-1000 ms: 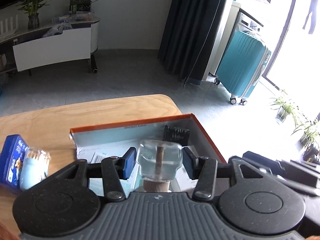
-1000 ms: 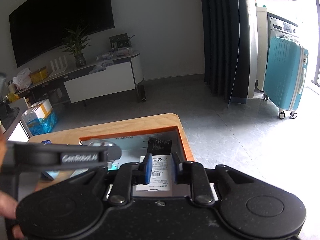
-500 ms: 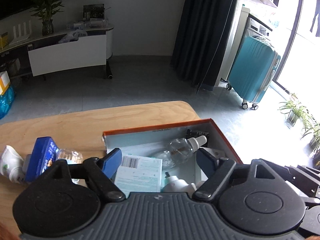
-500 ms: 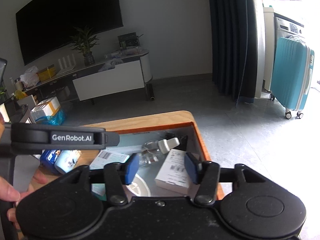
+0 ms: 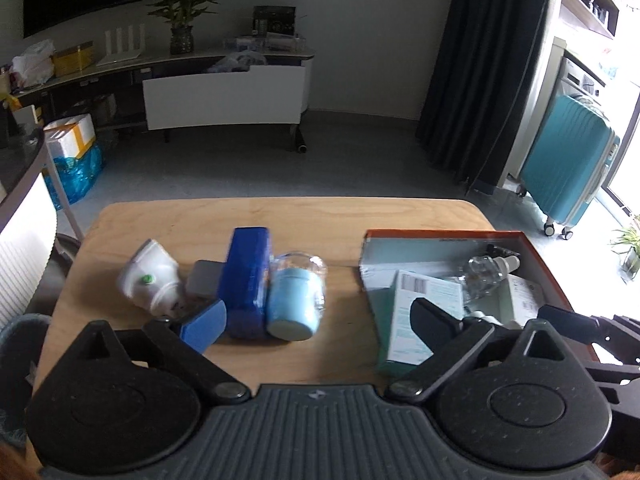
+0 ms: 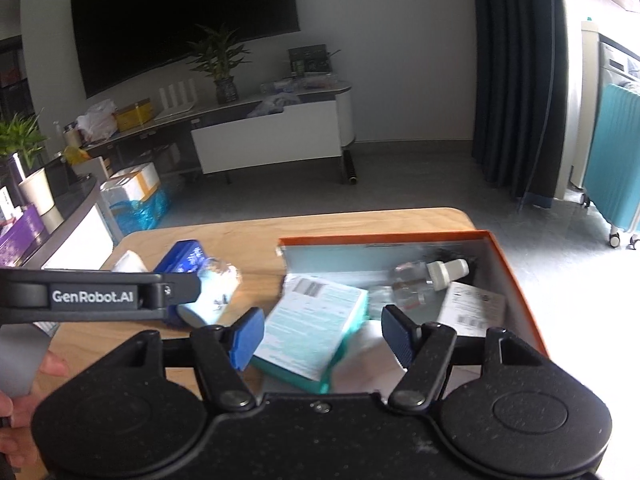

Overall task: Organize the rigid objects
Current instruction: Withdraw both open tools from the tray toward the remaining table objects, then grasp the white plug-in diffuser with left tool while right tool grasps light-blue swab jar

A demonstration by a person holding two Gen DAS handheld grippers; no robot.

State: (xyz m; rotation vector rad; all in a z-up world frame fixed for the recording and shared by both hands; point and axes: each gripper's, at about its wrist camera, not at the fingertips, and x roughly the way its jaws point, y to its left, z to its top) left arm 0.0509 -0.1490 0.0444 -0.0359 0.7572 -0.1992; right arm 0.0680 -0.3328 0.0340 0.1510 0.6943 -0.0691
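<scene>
An orange-rimmed box (image 5: 440, 233) (image 6: 516, 276) sits at the table's right end. In it lie a clear glass bottle (image 5: 486, 274) (image 6: 416, 280), a teal carton (image 5: 424, 312) (image 6: 312, 328) and a white labelled carton (image 6: 472, 308). On the table to its left lie a blue box (image 5: 246, 276), a light blue jar (image 5: 296, 296) (image 6: 212, 292), a white device (image 5: 150, 276) and a grey block (image 5: 204, 278). My left gripper (image 5: 316, 318) is open and empty above the table, beside the blue box. My right gripper (image 6: 322, 338) is open and empty above the box.
The wooden table (image 5: 280, 216) ends just past the box on the right. A teal suitcase (image 5: 568, 164) stands on the floor at the right. A TV bench (image 5: 224, 92) stands at the back. A white-slatted object (image 5: 24, 248) stands left of the table.
My left gripper let go of the clear bottle into the box, opened and pulled back to the left. My right gripper let go of the white carton into the box and opened.
</scene>
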